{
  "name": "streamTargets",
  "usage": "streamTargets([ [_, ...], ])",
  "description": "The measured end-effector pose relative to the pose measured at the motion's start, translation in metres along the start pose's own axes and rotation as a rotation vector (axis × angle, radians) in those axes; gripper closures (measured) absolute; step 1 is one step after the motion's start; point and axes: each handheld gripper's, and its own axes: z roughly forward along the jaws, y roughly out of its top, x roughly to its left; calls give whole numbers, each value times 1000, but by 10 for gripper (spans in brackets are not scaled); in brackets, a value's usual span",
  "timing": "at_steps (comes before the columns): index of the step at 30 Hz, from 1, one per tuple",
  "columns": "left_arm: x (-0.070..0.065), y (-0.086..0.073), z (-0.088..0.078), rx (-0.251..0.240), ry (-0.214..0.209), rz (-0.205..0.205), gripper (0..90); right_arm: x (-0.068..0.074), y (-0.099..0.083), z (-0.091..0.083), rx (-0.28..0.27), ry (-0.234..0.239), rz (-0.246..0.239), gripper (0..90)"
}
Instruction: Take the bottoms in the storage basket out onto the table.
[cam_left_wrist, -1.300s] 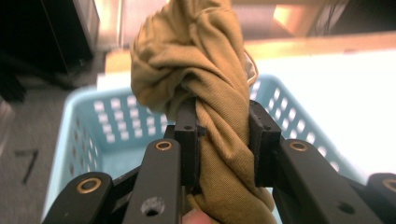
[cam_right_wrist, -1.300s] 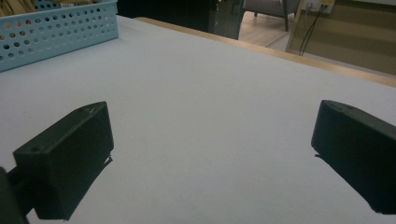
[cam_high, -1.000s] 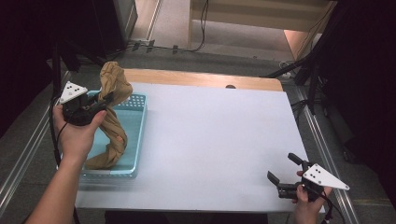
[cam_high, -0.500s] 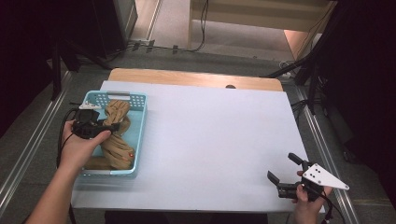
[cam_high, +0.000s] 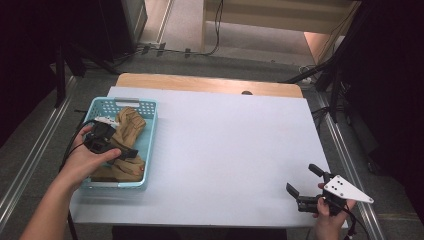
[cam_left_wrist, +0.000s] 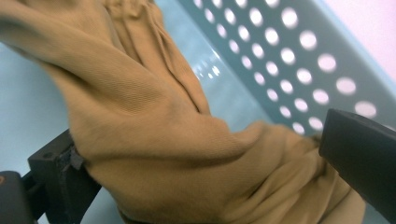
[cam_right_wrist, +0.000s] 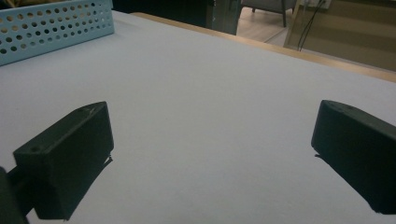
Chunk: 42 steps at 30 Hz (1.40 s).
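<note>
1. The left gripper (cam_high: 122, 152) is reaching into the pale blue perforated basket (cam_high: 150, 107) at about nine o'clock on the white table (cam_high: 225, 150). Its jaws are standing wide apart around the tan cloth (cam_high: 127, 127), not pinching it, probably because the cloth is meant to lie in the basket.
2. The tan cloth is lying bunched along the basket floor, touching its side wall (cam_left_wrist: 299, 60).
3. The right gripper (cam_high: 307, 187) is resting at about five o'clock, jaws spread and empty, likely waiting clear of the work.
</note>
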Motion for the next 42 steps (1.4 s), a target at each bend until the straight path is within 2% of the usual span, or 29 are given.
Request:
streamTargets([
  [2, -2, 0, 3, 22, 2, 13, 0, 0, 0, 0, 0, 1, 1, 0],
  [5, -3, -2, 11, 83, 18, 33, 0, 0, 0, 0, 5, 0, 4, 0],
  [8, -4, -3, 22, 168, 30, 48, 0, -1, -1, 1, 9, 1, 5, 0],
  [11, -8, -4, 32, 237, 81, 82, 0, -1, -1, 1, 19, -4, 8, 0],
  [14, -10, -5, 34, 256, 106, 115, 0, -2, -1, 1, 21, -5, 11, 0],
  [15, -10, -6, 33, 247, 107, 134, 31, -3, -1, 1, 21, -5, 12, 0],
  [17, -11, -6, 32, 237, 103, 136, 59, -3, -1, 2, 22, -5, 13, 0],
  [19, -11, -8, 28, 214, 75, 163, 168, -2, -1, 2, 23, -6, 14, 0],
  [20, -11, -9, 26, 201, 46, 171, 238, -2, -1, 2, 25, -7, 15, 0],
  [21, -11, -9, 23, 190, 1, 172, 568, -2, -1, 1, 23, -8, 15, 0],
  [22, -11, -9, 23, 183, -13, 171, 568, -2, -1, 1, 23, -8, 15, 0],
  [23, -12, -8, 23, 183, 0, 173, 654, -1, -1, 1, 24, -12, 19, 0],
  [24, -12, -7, 23, 185, 8, 174, 654, -1, -1, 1, 24, -12, 19, 0],
  [25, -13, -6, 22, 185, 25, 181, 674, -2, -1, 1, 22, -13, 18, 0],
  [26, -13, -5, 21, 171, 59, 178, 698, -2, -1, 0, 20, -14, 16, 0],
  [27, -12, -3, 18, 145, 102, 168, 712, -2, -1, 0, 20, -15, 19, 0],
  [28, -9, -2, 12, 104, 138, 141, 720, -2, -1, 0, 20, -17, 21, 0],
  [29, -5, 0, 6, 24, 174, 80, 722, -3, -1, 0, 20, -20, 23, 0],
  [30, 0, 2, -2, -66, 235, 18, 722, -3, -1, 0, 20, -20, 23, 0],
  [31, 5, 3, -11, -133, 303, -24, 722, -4, -1, 0, 20, -19, 24, 0],
  [32, 9, 4, -16, -163, 341, -54, 719, -4, -2, 0, 22, -19, 26, 0],
  [33, 14, 6, -19, -162, 350, -81, 707, -4, -2, 1, 24, -19, 27, 0],
  [34, 17, 7, -19, -149, 359, -91, 686, -5, -2, 1, 26, -18, 26, 0],
  [35, 19, 7, -18, -143, 370, -89, 612, -4, -3, 2, 29, -16, 25, 0],
  [36, 21, 7, -16, -134, 366, -86, 612, -4, -3, 2, 29, -16, 25, 0],
  [38, 23, 6, -14, -134, 334, -100, 492, -4, -3, 2, 29, -18, 25, 0],
  [40, 26, 4, -14, -142, 261, -122, 370, -5, -3, 1, 27, -20, 25, 0],
  [42, 26, 3, -13, -131, 232, -117, 279, -5, -3, 1, 28, -23, 28, 0],
])
